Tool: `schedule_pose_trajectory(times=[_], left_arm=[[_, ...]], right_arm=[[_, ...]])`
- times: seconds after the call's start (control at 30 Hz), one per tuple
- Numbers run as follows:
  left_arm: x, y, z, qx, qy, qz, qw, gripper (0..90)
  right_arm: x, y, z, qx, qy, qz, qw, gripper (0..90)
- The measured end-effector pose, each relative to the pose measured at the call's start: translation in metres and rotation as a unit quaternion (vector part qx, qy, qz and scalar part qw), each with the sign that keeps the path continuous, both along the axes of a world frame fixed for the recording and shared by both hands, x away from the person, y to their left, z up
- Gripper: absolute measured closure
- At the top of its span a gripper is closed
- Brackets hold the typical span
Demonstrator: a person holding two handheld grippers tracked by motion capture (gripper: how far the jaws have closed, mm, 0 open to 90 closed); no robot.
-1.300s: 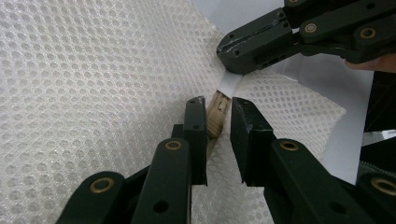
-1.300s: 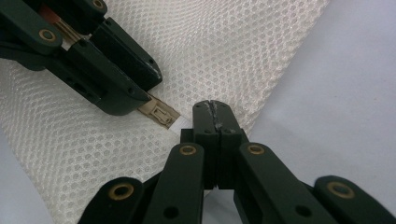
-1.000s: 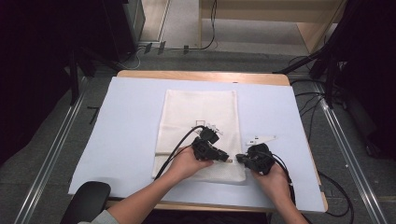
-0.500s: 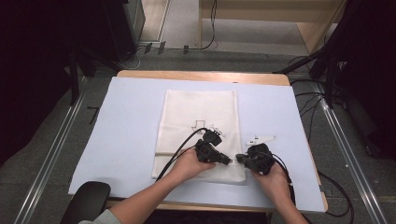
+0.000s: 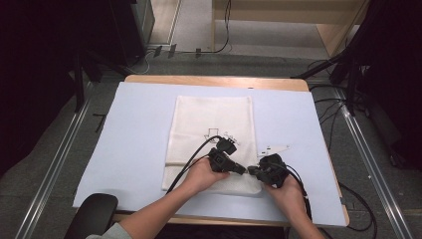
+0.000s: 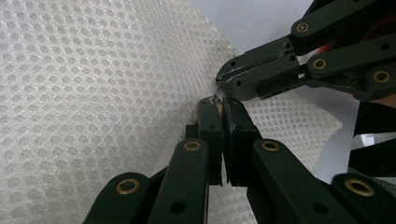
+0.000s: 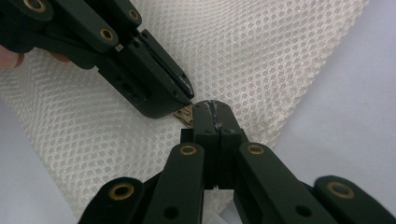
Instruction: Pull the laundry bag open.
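— What do we have, biggest thing first?

— The table [image 5: 149, 78] first, under a pale sheet [image 5: 129, 129]. On the middle of that sheet lies our white mesh bag [image 5: 211, 119], flat, its long side running away from us and its near end close to the table's front edge.

— And our hands?

— Both are at the bag's near right corner, well in from the sheet's edges. Our left gripper [image 5: 242, 170] points right, our right gripper [image 5: 252, 170] points left, and the two tips all but meet over the mesh.

— How do the jaws stand?

— The left ones have just been closing and are now pressed together on a fold of mesh at the bag's edge. The right ones are pressed tight as well, their tips down on the mesh.

— Anything between them?

— A small brass piece [image 7: 185, 113] sits at the right tips, probably the zip pull; whether those jaws actually pinch it, we can't tell from so close.
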State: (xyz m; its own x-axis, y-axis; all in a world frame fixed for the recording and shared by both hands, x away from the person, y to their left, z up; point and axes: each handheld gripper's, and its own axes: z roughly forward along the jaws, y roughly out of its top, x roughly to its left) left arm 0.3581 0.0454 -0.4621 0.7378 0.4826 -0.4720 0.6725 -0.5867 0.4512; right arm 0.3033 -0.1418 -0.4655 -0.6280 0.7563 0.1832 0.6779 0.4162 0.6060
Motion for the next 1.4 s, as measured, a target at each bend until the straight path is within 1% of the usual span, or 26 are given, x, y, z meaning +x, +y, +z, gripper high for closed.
schedule_pose_trajectory(times=[0.17, 0.27, 0.4, 0.5, 0.53, 0.6, 0.67, 0.7, 0.73, 0.8, 0.87, 0.9, 0.97, 1.0, 1.07, 1.13, 1.17, 1.2, 1.27, 1.3, 1.33, 1.37, 1.4], left_arm=[[0.001, 0.001, 0.001, 0.004, -0.001, -0.001, 1.0000, 89.0], [0.000, 0.001, 0.003, 0.009, -0.009, -0.002, 0.9999, 89.2], [0.000, 0.002, 0.003, 0.012, -0.003, 0.001, 0.9999, 89.3], [0.002, 0.001, 0.002, 0.010, 0.006, 0.008, 0.9999, 89.2], [0.001, -0.001, 0.002, 0.013, 0.008, 0.009, 0.9998, 89.1], [0.002, -0.002, 0.003, 0.017, 0.005, 0.005, 0.9998, 89.0], [0.001, -0.002, 0.003, 0.017, 0.001, 0.011, 0.9998, 88.9], [0.002, -0.002, 0.002, 0.013, 0.002, 0.012, 0.9998, 88.9], [0.003, -0.001, 0.001, 0.006, 0.008, 0.016, 0.9998, 88.9], [0.003, 0.000, 0.001, 0.005, 0.004, 0.012, 0.9999, 89.0], [0.001, -0.001, 0.002, 0.010, -0.008, 0.011, 0.9999, 89.2], [0.001, -0.002, 0.003, 0.015, -0.011, 0.006, 0.9998, 89.2], [0.001, -0.001, 0.003, 0.015, -0.011, 0.006, 0.9998, 89.4], [0.002, 0.001, 0.002, 0.013, -0.004, 0.009, 0.9999, 89.4], [0.002, 0.003, 0.002, 0.011, 0.002, 0.013, 0.9998, 89.5], [-0.001, 0.003, 0.003, 0.016, -0.008, 0.013, 0.9998, 89.5], [-0.002, 0.003, 0.004, 0.018, -0.010, 0.018, 0.9996, 89.6], [-0.003, 0.003, 0.005, 0.024, -0.013, 0.017, 0.9995, 89.6], [-0.003, 0.005, 0.007, 0.031, -0.023, 0.019, 0.9991, 89.7], [-0.002, 0.008, 0.008, 0.029, -0.017, 0.022, 0.9992, 89.7], [-0.002, 0.012, 0.009, 0.032, -0.024, 0.029, 0.9988, 89.6], [-0.001, 0.018, 0.011, 0.035, -0.028, 0.027, 0.9986, 89.6], [0.001, 0.023, 0.011, 0.034, -0.021, 0.028, 0.9988, 89.7]], right_arm=[[-0.001, -0.001, -0.002, 0.004, -0.002, -0.001, 1.0000, 90.0], [-0.002, -0.002, -0.002, 0.004, -0.003, 0.000, 1.0000, 90.0], [-0.003, -0.003, -0.003, 0.010, -0.008, -0.003, 0.9999, 90.0], [-0.004, -0.001, -0.003, 0.005, -0.010, -0.008, 0.9999, 90.0], [-0.004, -0.001, -0.003, 0.004, -0.008, -0.010, 0.9999, 90.0], [-0.002, -0.001, -0.002, 0.009, 0.001, -0.017, 0.9998, 90.0], [0.001, -0.003, -0.001, 0.012, 0.009, -0.027, 0.9995, 90.0], [0.002, -0.002, -0.001, 0.013, 0.008, -0.027, 0.9995, 90.0], [0.003, -0.002, -0.001, 0.011, 0.010, -0.027, 0.9995, 90.0], [0.002, -0.002, -0.001, 0.010, 0.008, -0.030, 0.9995, 90.0], [0.002, -0.002, -0.002, 0.012, 0.007, -0.030, 0.9995, 90.0], [0.001, -0.002, -0.002, 0.014, 0.008, -0.031, 0.9994, 90.0], [0.000, -0.003, -0.003, 0.014, 0.002, -0.027, 0.9995, 90.0], [0.000, -0.002, -0.003, 0.012, -0.001, -0.026, 0.9996, 90.0], [-0.002, -0.001, -0.003, 0.004, -0.007, -0.025, 0.9996, 90.0], [-0.003, 0.000, -0.003, -0.001, -0.011, -0.024, 0.9997, 90.0], [-0.003, 0.001, -0.003, -0.003, -0.013, -0.024, 0.9996, 90.0], [-0.003, 0.001, -0.003, -0.002, -0.012, -0.025, 0.9996, 90.0], [-0.003, 0.001, -0.003, -0.001, -0.012, -0.026, 0.9996, 90.0], [-0.003, 0.000, -0.003, -0.001, -0.013, -0.026, 0.9996, 90.0], [-0.004, 0.000, -0.003, -0.003, -0.016, -0.026, 0.9995, 90.0], [-0.004, 0.000, -0.003, -0.002, -0.016, -0.026, 0.9995, 90.0], [-0.004, 0.000, -0.003, 0.001, -0.014, -0.027, 0.9995, 90.0]])
